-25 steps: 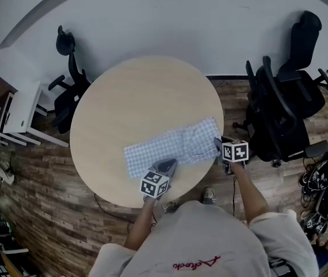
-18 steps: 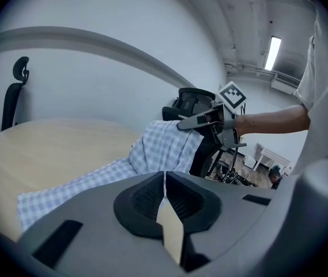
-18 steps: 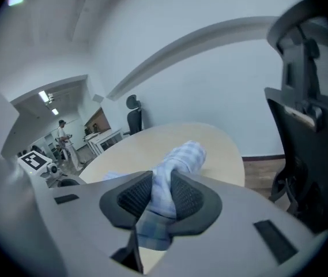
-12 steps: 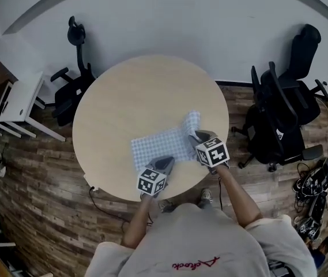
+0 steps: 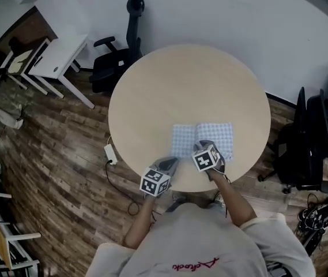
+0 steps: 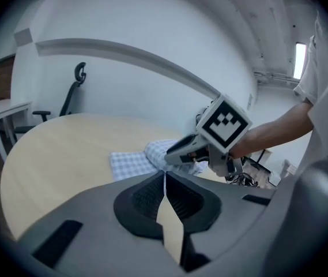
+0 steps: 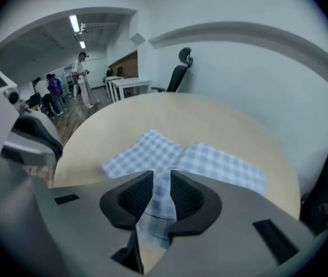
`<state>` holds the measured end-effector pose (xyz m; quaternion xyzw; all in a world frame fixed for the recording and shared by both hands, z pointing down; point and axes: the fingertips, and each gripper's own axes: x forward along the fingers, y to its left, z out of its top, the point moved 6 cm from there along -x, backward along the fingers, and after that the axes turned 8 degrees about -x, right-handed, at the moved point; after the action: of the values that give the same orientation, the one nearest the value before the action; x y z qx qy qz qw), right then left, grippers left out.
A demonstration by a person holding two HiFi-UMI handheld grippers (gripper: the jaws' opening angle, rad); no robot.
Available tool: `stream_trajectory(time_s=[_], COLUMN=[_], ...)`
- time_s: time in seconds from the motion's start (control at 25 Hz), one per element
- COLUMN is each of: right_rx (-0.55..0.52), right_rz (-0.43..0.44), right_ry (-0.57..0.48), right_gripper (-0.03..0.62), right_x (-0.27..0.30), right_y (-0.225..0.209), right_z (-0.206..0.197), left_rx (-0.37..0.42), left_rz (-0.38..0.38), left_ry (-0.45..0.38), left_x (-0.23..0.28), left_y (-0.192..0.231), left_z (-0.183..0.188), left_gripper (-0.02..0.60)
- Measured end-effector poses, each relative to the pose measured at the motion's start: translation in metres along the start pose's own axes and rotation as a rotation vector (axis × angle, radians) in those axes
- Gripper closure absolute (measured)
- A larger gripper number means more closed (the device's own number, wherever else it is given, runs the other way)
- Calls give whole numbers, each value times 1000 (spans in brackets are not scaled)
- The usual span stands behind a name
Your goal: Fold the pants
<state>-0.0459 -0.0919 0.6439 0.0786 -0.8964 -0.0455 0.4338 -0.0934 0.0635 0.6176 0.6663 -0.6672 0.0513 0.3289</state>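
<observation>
Pants (image 5: 217, 136) look partly folded near the table (image 5: 152, 97) edge; right gripper (image 7: 161, 180) pinches their cloth, left gripper (image 6: 165, 175) is pressed together, empty. Final folds probably remain.

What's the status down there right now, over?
Left hand-held gripper shut, empty. Right hand-held gripper clamped on checked pants, part-folded on round table. Nothing in the way.

Red script lettering (image 5: 195, 265) crosses the person's shirt (image 5: 221, 241), upside down and illegible. The left cube (image 5: 154, 183) and right cube (image 5: 207, 157) carry square markers, no characters.
</observation>
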Motion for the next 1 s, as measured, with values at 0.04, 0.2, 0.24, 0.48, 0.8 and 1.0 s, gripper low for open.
stream_trajectory(time_s=[0.04, 0.2, 0.24, 0.48, 0.8, 1.0], right_rx=[-13, 12, 15, 116, 308, 530], right_rz=[20, 39, 41, 149, -2, -61], right_ry=[37, 92, 91, 57, -135, -130], right_gripper=[482, 482, 482, 445, 431, 408], right_x=[15, 43, 45, 36, -23, -48], right_y=[12, 34, 36, 37, -41, -95], right_z=[-4, -12, -10, -7, -45, -108], left_rx=[-13, -47, -50, -18, 75, 122], left_rz=[22, 81, 86, 21, -133, -218], left_ry=[-1, -12, -14, 2, 52, 90], left_x=[-10, -41, -44, -29, 37, 78], left_y=[9, 37, 40, 30, -19, -59], left_z=[-4, -13, -13, -5, 23, 30], left_gripper=[543, 543, 543, 543, 543, 543])
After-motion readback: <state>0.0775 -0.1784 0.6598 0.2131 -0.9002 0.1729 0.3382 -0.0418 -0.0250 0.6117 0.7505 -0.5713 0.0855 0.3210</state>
